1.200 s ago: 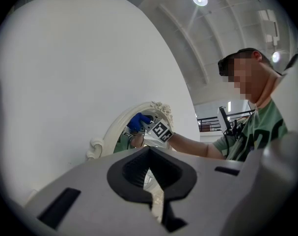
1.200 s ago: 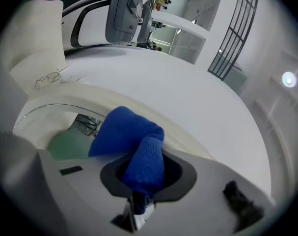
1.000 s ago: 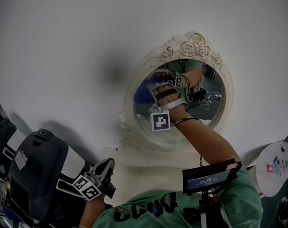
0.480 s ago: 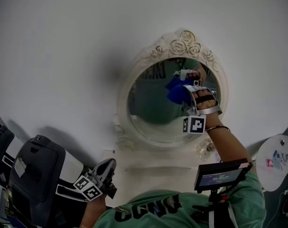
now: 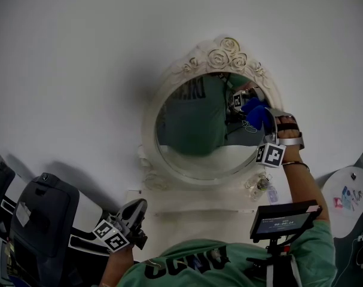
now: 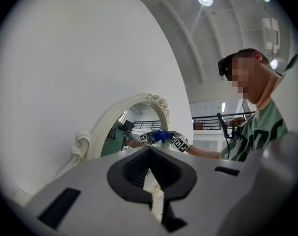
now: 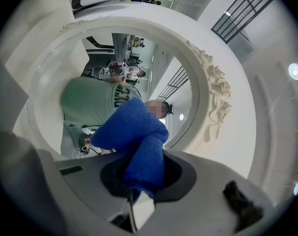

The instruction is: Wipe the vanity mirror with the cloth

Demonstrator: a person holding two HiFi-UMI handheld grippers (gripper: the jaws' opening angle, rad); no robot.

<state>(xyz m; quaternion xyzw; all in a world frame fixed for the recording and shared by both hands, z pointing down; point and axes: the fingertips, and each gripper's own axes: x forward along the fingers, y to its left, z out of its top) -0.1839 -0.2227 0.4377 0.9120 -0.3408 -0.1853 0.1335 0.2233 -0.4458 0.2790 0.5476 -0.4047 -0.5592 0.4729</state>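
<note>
An oval vanity mirror (image 5: 150, 124) in a white frame carved with roses hangs on the white wall. My right gripper (image 5: 253, 109) is shut on a blue cloth (image 5: 256, 115) and presses it against the glass at the mirror's right edge. In the right gripper view the cloth (image 7: 134, 132) bulges out of the gripper (image 7: 139, 195) in front of the mirror's frame (image 7: 207, 82). My left gripper (image 5: 133, 211) hangs low at the left, away from the mirror, shut and holding nothing. The left gripper view shows its jaws together (image 6: 151, 195), and beyond them the mirror (image 6: 134, 102) and the cloth (image 6: 161, 135).
A white ledge (image 5: 193, 211) runs under the mirror, with a small glass bottle (image 5: 262, 187) at its right. A black and white bag-like object (image 5: 43, 220) sits at lower left. A round white table (image 5: 348, 211) is at the right. A small screen (image 5: 283, 220) hangs on the person's chest.
My right gripper has carried the blue cloth across the glass from the left part to the right edge. The left gripper has stayed where it was.
</note>
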